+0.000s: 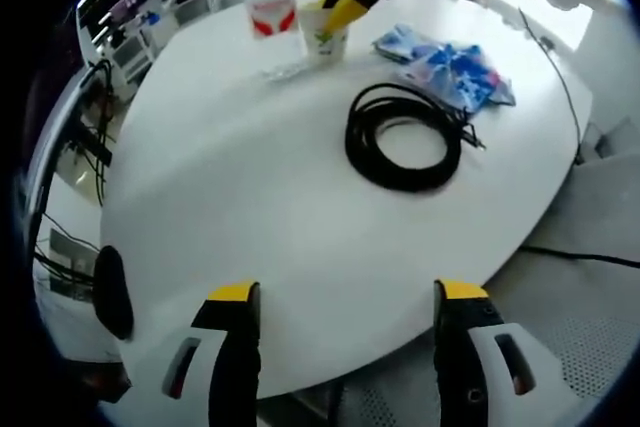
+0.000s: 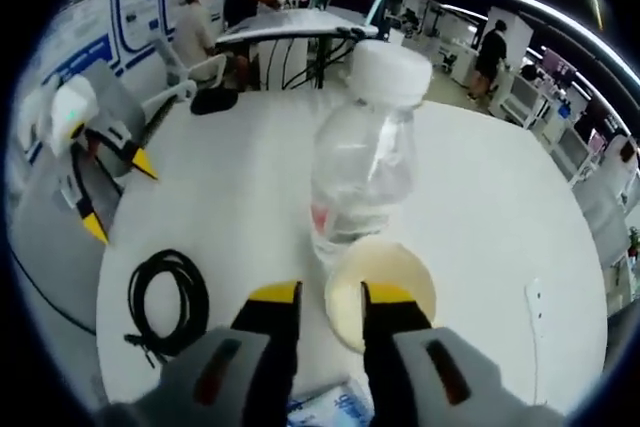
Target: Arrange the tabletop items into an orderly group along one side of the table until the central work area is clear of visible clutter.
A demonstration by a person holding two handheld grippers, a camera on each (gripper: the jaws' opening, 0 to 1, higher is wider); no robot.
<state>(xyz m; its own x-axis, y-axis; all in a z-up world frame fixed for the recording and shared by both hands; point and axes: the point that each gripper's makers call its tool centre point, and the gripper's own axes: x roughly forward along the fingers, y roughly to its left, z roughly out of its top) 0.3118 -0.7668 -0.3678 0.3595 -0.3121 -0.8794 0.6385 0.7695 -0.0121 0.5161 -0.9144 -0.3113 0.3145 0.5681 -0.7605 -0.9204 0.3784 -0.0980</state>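
On the surface (image 1: pixel 250 197), the cup (image 1: pixel 325 32) stands just beside the bottle (image 1: pixel 271 2) at the far edge. The packet (image 1: pixel 450 67) lies near them, the coiled cable (image 1: pixel 405 137) just before it.

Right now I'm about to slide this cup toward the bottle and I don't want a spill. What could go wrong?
The right gripper pinches the paper cup by its rim alone, so the cup may tip or slip out. The water bottle stands tall right beside the cup; a nudge could topple it. The coiled black cable and blue packet lie nearby and could snag a wide sweep.
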